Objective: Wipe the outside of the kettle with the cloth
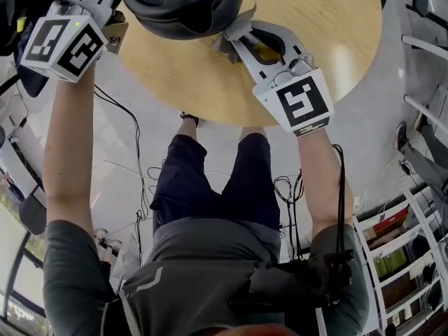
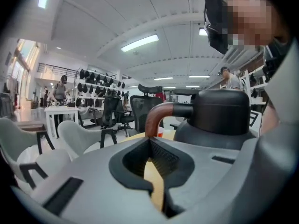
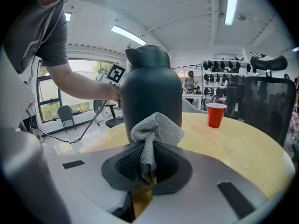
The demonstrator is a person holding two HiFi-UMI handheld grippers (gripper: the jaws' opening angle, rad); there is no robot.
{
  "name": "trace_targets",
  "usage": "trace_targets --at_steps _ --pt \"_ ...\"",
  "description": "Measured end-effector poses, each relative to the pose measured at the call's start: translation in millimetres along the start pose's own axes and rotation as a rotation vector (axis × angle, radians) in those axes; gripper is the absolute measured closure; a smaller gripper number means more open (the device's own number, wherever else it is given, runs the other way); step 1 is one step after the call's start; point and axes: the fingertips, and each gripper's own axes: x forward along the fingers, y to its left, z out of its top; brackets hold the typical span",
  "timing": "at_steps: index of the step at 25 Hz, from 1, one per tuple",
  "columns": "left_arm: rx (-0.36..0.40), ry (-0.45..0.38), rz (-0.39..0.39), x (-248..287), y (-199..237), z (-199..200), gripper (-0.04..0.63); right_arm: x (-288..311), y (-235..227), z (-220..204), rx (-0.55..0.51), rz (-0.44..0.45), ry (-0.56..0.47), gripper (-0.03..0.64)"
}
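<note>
The kettle [image 1: 182,5] stands upright near the edge of the round tabletop [image 1: 315,26], between the 2 grippers. The left claw [image 2: 150,141] is pressed together on the lower end of the brown handle [image 2: 156,115]. This grip seems meant to keep the kettle from sliding or turning when the other side is rubbed.

The right claw [image 3: 148,148] pinches a grey cloth [image 3: 158,130] by its gathered middle, so a soft bunch sticks out in front of the tips. The bunch lies against the lower part of the dark body, or just beside it; the right gripper view does not show clearly if it touches. Holding the cloth this way puts only fabric, not the hard tips, toward the kettle wall.

A red cup [image 3: 216,115] stands well apart on the far side of the tabletop, out of the way.

The wiping seems to be at its beginning or in progress on the side that faces the right gripper.
</note>
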Motion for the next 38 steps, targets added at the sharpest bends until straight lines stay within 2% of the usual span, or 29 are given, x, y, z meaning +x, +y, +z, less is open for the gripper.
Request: trace_targets --at_steps 5,10,11,15,19,21,23,26,29,32,36,38 --pt "0.086 0.012 -0.071 15 1 3 0.586 6 -2 -6 -0.011 0.003 0.027 0.565" --pt "0.093 -0.005 -0.085 16 12 3 0.586 1 2 20 0.022 -0.015 0.007 0.565" --pt "0.083 0.002 -0.061 16 15 2 0.586 -5 1 27 0.033 -0.019 0.000 0.565" --pt "0.028 0.044 0.117 -1 23 -1 0.586 -31 -7 61 0.020 -0.008 -0.076 0.565" --pt "-0.008 0.032 0.223 -46 9 -2 0.586 -41 -10 109 -0.030 0.018 -0.198 0.565" --pt "-0.071 0.011 0.306 -69 -6 -6 0.586 -43 -11 128 -0.089 0.039 -0.253 0.565" --pt "-0.137 -0.012 0.354 -82 -32 -11 0.586 -40 -13 128 -0.135 0.060 -0.250 0.565" --pt "-0.200 -0.029 0.404 -91 -64 -18 0.586 -35 -17 113 -0.123 0.091 -0.215 0.565" --pt "-0.239 -0.027 0.435 -93 -84 -25 0.586 -33 -17 105 -0.127 0.114 -0.231 0.565" --pt "-0.255 -0.017 0.454 -93 -97 -27 0.586 -31 -16 90 -0.142 0.123 -0.208 0.565" --pt "-0.245 -0.010 0.434 -94 -113 -22 0.586 -14 -16 51 -0.063 0.125 -0.084 0.565" --pt "-0.239 0.000 0.423 -92 -117 -21 0.586 -3 -16 43 -0.037 0.123 -0.102 0.565"
